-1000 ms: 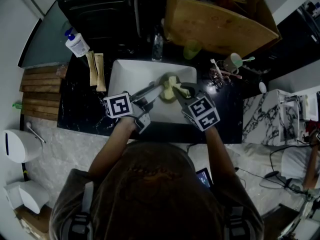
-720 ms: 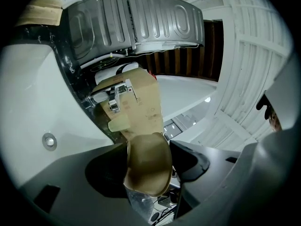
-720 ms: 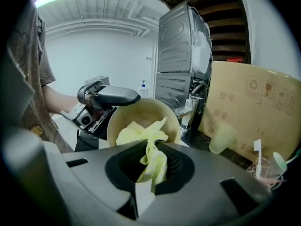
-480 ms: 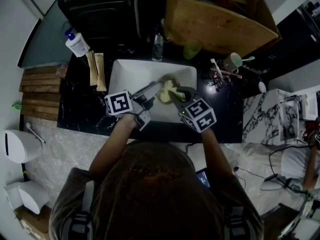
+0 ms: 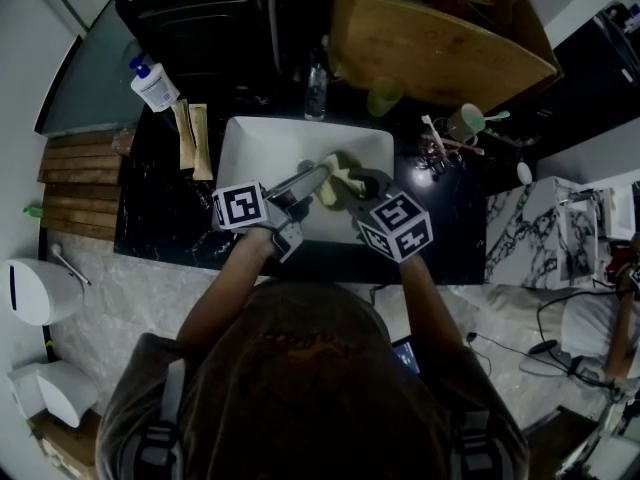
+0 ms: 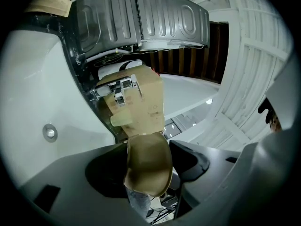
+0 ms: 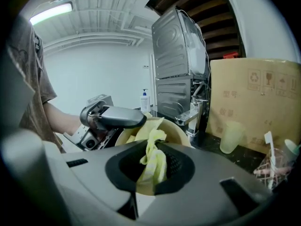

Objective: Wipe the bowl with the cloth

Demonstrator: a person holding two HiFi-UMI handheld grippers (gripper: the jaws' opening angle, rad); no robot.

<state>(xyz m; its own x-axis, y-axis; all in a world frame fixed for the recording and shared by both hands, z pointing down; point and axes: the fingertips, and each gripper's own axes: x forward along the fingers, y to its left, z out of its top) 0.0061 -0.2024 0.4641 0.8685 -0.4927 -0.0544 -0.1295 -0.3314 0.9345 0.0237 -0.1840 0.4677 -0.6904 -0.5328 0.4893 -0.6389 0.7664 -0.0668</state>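
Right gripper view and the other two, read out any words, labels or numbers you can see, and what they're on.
Nothing can be quoted.
Cardboard box: handling symbols and faint print, too blurred to read.
Pump bottle: label too small to read.
Cubes on left gripper and right gripper: square black-and-white markers, no words.
Bowl, cloth: no print seen.

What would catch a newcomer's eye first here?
First, the tan bowl, clamped by its rim in the left hand-held gripper over the white sink. Next, the yellow-green cloth pinched in the right hand-held gripper, its free end reaching into that bowl.
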